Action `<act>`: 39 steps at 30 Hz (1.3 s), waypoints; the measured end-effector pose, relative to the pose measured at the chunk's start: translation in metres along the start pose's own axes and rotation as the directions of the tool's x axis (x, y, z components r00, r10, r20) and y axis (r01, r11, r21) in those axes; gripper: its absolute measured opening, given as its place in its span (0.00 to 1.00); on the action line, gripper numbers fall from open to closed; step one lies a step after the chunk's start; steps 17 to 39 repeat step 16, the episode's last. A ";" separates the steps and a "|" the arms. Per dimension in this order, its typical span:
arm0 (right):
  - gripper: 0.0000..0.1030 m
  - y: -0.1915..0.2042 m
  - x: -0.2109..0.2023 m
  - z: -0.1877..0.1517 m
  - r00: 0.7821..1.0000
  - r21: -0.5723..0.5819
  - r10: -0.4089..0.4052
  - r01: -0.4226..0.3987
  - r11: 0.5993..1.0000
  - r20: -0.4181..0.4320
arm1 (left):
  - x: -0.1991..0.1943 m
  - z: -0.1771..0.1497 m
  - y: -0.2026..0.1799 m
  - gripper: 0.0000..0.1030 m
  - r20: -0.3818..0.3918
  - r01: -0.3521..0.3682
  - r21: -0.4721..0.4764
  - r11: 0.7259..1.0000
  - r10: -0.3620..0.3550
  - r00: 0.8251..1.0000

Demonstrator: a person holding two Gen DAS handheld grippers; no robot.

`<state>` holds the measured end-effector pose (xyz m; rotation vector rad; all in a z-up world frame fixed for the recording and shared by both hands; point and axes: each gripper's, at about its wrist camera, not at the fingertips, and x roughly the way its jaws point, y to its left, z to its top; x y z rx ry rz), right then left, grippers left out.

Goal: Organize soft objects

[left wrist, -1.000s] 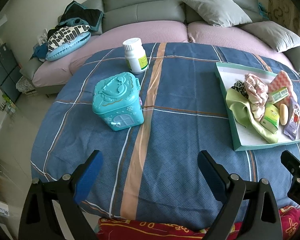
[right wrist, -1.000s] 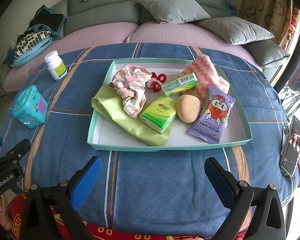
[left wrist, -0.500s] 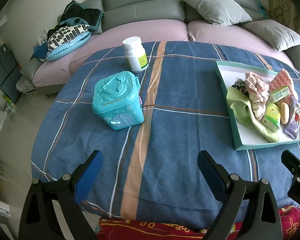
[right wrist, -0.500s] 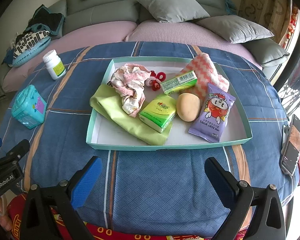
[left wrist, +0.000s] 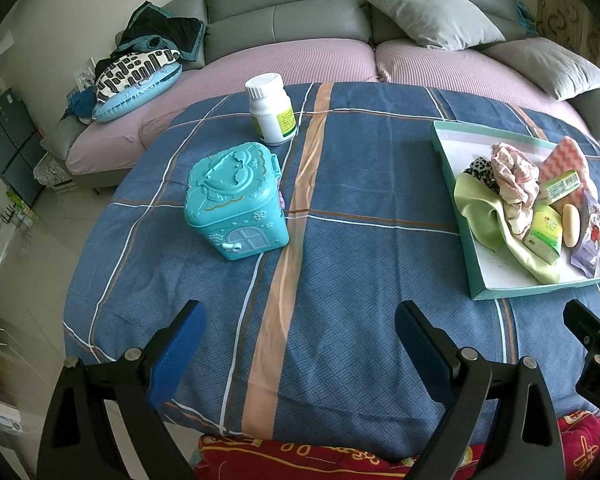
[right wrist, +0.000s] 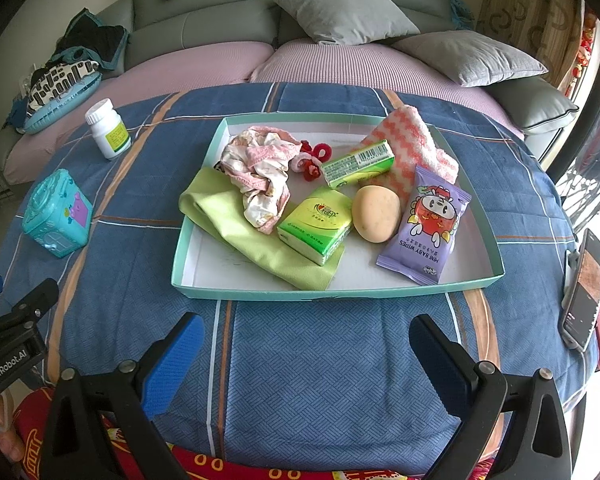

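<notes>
A teal-rimmed tray [right wrist: 336, 291] on the blue plaid table holds a green cloth [right wrist: 256, 240], a crumpled pink cloth [right wrist: 260, 168], red hair ties [right wrist: 314, 160], a green tissue pack [right wrist: 314, 226], a green bar [right wrist: 358, 164], a beige sponge egg [right wrist: 376, 213], a purple wipes packet [right wrist: 426, 226] and a pink zigzag towel [right wrist: 416, 144]. My right gripper [right wrist: 306, 354] hangs open just short of the tray's near rim. My left gripper [left wrist: 300, 344] is open over bare cloth, left of the tray [left wrist: 540, 290], near a teal toy box [left wrist: 236, 200].
A white pill bottle [left wrist: 271, 109] stands behind the teal box [right wrist: 58, 218]. A phone [right wrist: 584, 288] lies at the table's right edge. A sofa with grey cushions [right wrist: 344, 8] and a pile of clothes [left wrist: 140, 64] runs behind the table.
Both views have shifted slightly; the tray sits a little farther right in the left wrist view. Neither gripper has taken hold of anything.
</notes>
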<state>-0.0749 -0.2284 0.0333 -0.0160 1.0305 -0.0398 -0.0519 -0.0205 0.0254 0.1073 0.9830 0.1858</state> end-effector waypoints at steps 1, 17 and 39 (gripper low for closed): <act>1.00 0.000 0.000 0.000 1.000 0.001 0.000 0.000 1.000 -0.001 | 0.000 0.000 0.000 0.93 0.000 0.000 0.000 1.000 0.000 1.000; 1.00 -0.001 0.001 -0.001 1.000 0.004 0.001 -0.001 1.000 -0.003 | -0.001 -0.001 0.001 0.92 0.003 -0.002 0.001 1.000 0.002 1.000; 1.00 -0.001 0.001 -0.001 1.000 0.004 0.001 -0.001 1.000 -0.003 | -0.001 -0.001 0.001 0.92 0.003 -0.002 0.001 1.000 0.002 1.000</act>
